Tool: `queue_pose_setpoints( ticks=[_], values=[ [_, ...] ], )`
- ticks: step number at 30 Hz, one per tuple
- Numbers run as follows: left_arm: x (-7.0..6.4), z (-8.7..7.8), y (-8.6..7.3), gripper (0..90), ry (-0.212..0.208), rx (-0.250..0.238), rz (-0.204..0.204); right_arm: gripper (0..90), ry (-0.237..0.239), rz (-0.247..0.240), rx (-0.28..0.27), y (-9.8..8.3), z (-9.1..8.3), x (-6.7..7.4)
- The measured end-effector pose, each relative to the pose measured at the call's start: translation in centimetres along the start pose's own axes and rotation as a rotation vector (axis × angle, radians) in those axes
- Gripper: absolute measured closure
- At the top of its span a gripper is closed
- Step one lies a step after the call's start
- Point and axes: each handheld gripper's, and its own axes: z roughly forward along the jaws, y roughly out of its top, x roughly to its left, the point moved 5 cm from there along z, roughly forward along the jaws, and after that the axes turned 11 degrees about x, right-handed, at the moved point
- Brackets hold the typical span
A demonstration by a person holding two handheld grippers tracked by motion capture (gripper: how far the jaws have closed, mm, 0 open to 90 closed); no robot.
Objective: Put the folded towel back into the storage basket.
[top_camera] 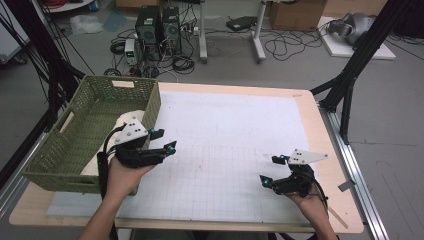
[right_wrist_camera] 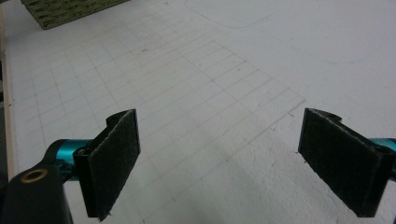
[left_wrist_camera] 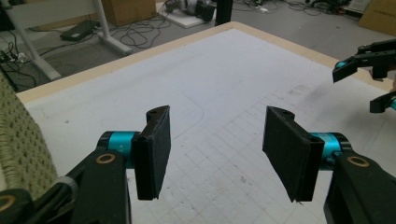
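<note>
- Left gripper [top_camera: 164, 139] is held over the table edge of the green basket [top_camera: 65, 150], at the left side of the table [top_camera: 320, 130]; jaws apart, nothing between them
- In the left gripper view its two black pads [left_wrist_camera: 154, 149] stand apart over the white mat [left_wrist_camera: 224, 84], w/ only the mat's grid lines between them
- Right gripper [top_camera: 272, 170] is near the front right corner of the mat, low over it; jaws wide apart, holding nothing
- In the right gripper view the pads [right_wrist_camera: 114, 158] are far apart, bare grid mat between them; a basket corner [right_wrist_camera: 65, 11] shows at top left
- Basket sits on the left part of the table, partly over the mat's left edge; a pale cream thing [top_camera: 127, 120] lies inside, just behind the left gripper, can't tell what it is
- The 2 grippers are well apart
</note>
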Motion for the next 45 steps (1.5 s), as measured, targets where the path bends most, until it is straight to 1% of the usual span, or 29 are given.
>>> queue_pose_setpoints(
  ticks=[3,7,11,12,16,22,29,34,37,39,45],
  values=[
    [-0.5,0.4,0.0,42.0,-0.003,0.008,0.006,12.2,0.0,0.0,0.0,0.0,0.0,0.0],
    [-1.1,0.8,0.0,41.7,-0.012,0.006,0.01,12.2,0.0,0.0,-0.002,0.0,0.0,0.0],
    [-1.6,1.4,-0.2,41.3,-0.028,0.014,0.013,12.2,-0.001,-0.003,-0.002,0.1,0.0,0.0],
    [-1.8,1.6,-0.2,41.3,-0.031,0.014,0.009,12.2,-0.001,-0.002,-0.002,0.1,0.0,0.0],
    [-2.3,2.1,-0.4,40.8,-0.041,0.012,0.012,12.2,-0.001,-0.002,-0.002,0.1,0.0,0.0],
    [-2.9,2.9,-0.8,40.3,-0.054,0.016,0.014,12.2,-0.002,-0.002,-0.005,0.1,-0.1,0.0],
    [-3.5,3.5,-1.3,39.5,-0.064,0.022,0.029,12.2,-0.002,-0.001,-0.006,0.1,-0.1,0.0],
    [-3.9,4.0,-1.9,39.0,-0.073,0.032,0.041,12.2,-0.004,-0.003,-0.007,0.1,-0.1,0.0],
    [-4.2,4.4,-2.4,38.5,-0.08,0.036,0.041,12.2,-0.003,0.0,-0.005,0.1,-0.1,0.1],
    [-4.4,4.6,-2.8,38.3,-0.085,0.042,0.047,12.2,-0.007,-0.007,-0.005,0.1,0.0,0.0],
    [-4.7,5.2,-3.6,38.0,-0.085,0.052,0.054,12.2,-0.003,-0.002,-0.002,0.1,0.0,0.1]
  ],
)
